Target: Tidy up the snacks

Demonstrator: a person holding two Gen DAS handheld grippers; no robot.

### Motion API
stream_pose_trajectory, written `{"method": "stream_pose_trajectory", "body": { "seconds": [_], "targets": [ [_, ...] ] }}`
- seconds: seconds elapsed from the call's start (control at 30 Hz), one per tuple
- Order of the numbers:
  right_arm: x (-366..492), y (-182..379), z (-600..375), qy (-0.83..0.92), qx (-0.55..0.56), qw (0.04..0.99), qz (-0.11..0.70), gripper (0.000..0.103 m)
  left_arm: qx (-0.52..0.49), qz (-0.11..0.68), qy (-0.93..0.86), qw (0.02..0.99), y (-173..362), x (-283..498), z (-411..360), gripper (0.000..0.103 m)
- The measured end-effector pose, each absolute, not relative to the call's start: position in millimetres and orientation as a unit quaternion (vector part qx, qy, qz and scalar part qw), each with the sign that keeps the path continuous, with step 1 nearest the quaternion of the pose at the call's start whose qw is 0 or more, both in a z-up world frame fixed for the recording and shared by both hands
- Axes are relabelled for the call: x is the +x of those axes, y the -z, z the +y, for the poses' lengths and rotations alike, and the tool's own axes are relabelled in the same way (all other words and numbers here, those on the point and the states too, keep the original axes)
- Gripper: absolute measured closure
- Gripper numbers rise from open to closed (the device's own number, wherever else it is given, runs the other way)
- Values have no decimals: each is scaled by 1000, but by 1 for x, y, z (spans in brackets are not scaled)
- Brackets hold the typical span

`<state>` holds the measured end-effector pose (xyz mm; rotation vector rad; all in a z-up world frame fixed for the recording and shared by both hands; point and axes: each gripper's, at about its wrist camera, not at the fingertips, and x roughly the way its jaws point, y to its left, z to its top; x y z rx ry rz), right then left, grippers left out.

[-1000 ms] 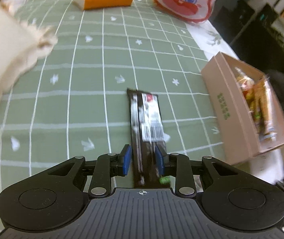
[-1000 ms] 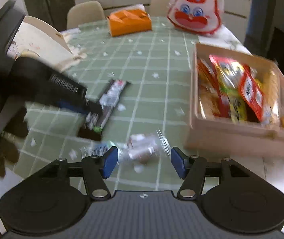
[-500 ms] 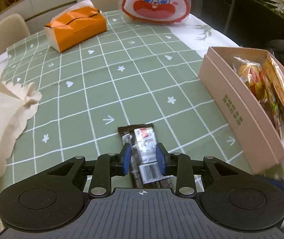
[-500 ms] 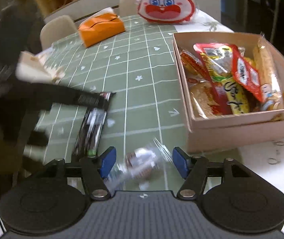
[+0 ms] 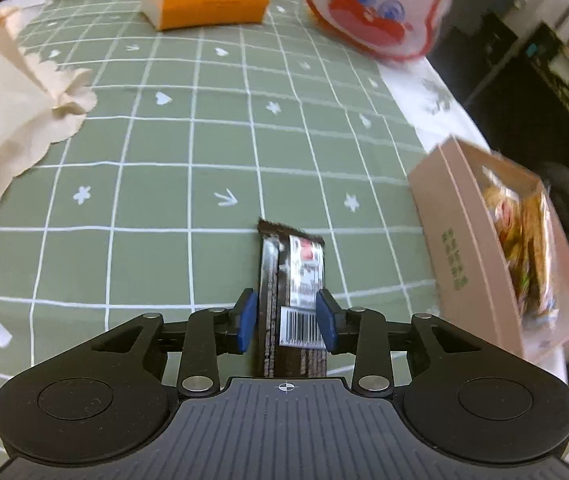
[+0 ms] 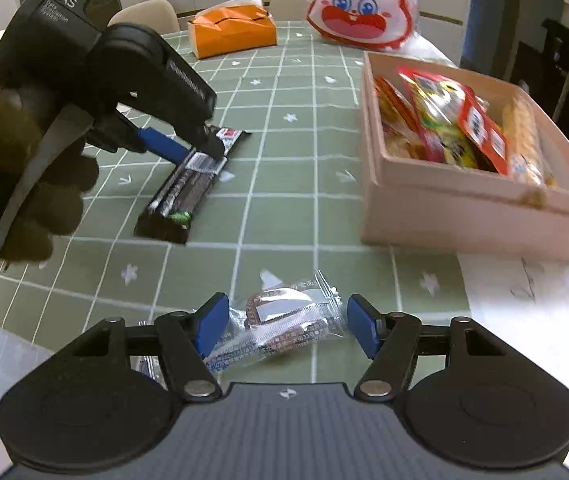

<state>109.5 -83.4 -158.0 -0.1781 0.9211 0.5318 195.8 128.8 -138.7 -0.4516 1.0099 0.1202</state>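
The left gripper (image 5: pixel 287 322) has its blue pads closed against the sides of a dark bar (image 5: pixel 292 300), gripping it near the barcode end, with the far end of the wrapper over the green checked cloth (image 5: pixel 164 168). From the right camera the bar (image 6: pixel 188 184) slants across the cloth, a white label and a small green mark on its wrapper, the print too small to read. The left gripper's (image 6: pixel 200 152) housing carries white letters reading "DAS" above smaller lines I cannot make out. The right gripper (image 6: pixel 288 326) stands wide apart, its pads either side of a clear packet (image 6: pixel 284 320) with a brown snack inside and Chinese print that is not legible; whether they touch it I cannot tell. To the right sits a pink box (image 6: pixel 464 208) filled with red and yellow snack bags, green characters on its side wall (image 5: pixel 454 256). At the far end lie an orange tissue pack (image 6: pixel 232 30) and a rabbit-face bag (image 6: pixel 360 4).
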Motion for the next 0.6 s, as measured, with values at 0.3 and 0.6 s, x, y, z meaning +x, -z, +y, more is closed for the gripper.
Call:
{"method": "stream_pose_trajectory", "body": {
  "seconds": [0.3,0.6],
  "targets": [
    [93,157,-108,-232,-78,866,437,29,-67,480,-35,874,138,185,85,66],
    [83,161,-110,-223,-79,874,424,20,-35,472,-9,881,141,176,79,60]
  ]
}}
